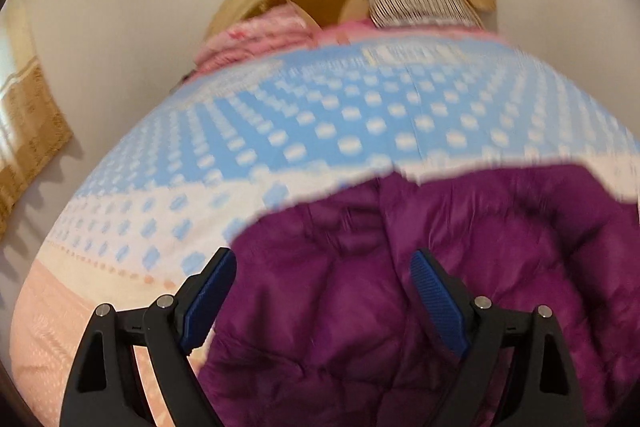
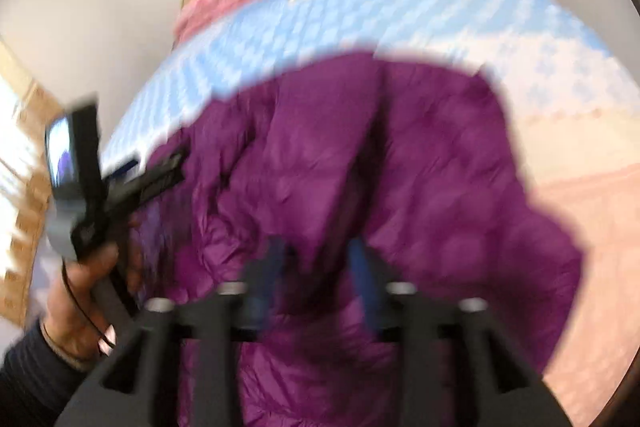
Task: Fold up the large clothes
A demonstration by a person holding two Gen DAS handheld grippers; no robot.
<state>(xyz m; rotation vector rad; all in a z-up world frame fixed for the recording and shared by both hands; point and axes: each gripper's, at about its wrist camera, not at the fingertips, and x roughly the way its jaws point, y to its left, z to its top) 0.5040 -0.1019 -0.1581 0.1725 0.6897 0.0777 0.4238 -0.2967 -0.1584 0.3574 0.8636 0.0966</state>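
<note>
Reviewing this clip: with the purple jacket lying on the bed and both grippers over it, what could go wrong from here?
1. The right gripper has its fingers apart over a raised ridge of the jacket; the slick puffy fabric may slip out.
2. The left gripper is wide open over bunched fabric, so the fold may end up crooked.

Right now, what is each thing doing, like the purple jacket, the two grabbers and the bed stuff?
Purple jacket: lying rumpled on the bedspread, not folded flat.
Left gripper: jaws wide open over the jacket, holding nothing.
Right gripper: blurred, jaws partly open, a ridge of jacket between them; grip unclear.
Dotted bedspread: spread flat.
Pink blanket: bunched at the far end.
</note>
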